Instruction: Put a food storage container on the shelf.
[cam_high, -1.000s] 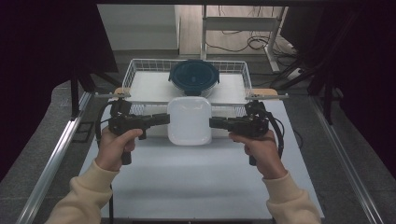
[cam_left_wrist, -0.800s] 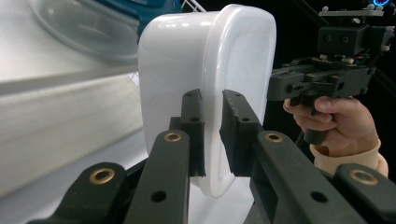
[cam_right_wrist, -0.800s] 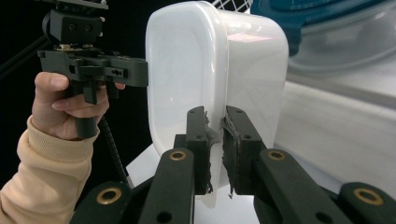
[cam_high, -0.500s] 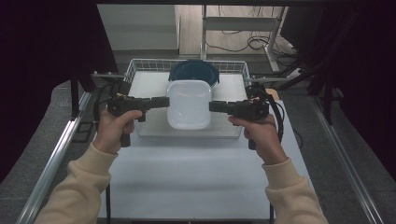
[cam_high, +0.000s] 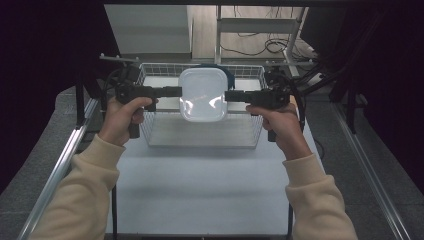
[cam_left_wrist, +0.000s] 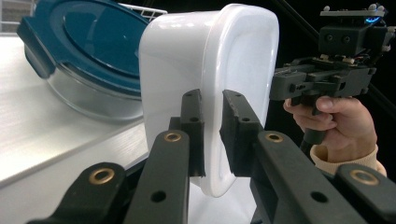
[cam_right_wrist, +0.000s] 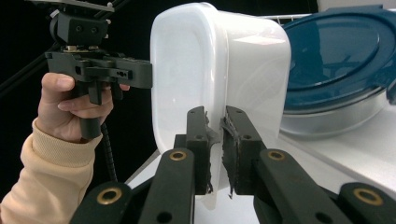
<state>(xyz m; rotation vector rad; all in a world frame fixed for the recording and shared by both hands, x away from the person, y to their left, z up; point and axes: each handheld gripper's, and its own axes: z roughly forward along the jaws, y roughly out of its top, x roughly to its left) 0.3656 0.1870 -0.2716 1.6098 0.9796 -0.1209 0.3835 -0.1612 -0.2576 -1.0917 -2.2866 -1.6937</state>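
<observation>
Because the white container is wide and smooth-sided, the person carries it between two grippers rather than one, each biting an opposite edge. At the left, the left gripper reaches in level, and in the left gripper view its jaws are pinched onto the container's rim wall, one pad inside and one outside, which looks like the surest hold on a thin plastic lip. In the middle the container hangs clear of the worktop, open side up, held above the wire basket; I judge it is being brought over the basket to be set down inside. Behind it, at the far end of the basket, lies a glass dish with a dark blue lid, so the free space is the near part of the basket floor. At the right, the right gripper mirrors the first, its jaws clamped on the opposite rim, keeping the container level and stopping it from swinging.
</observation>
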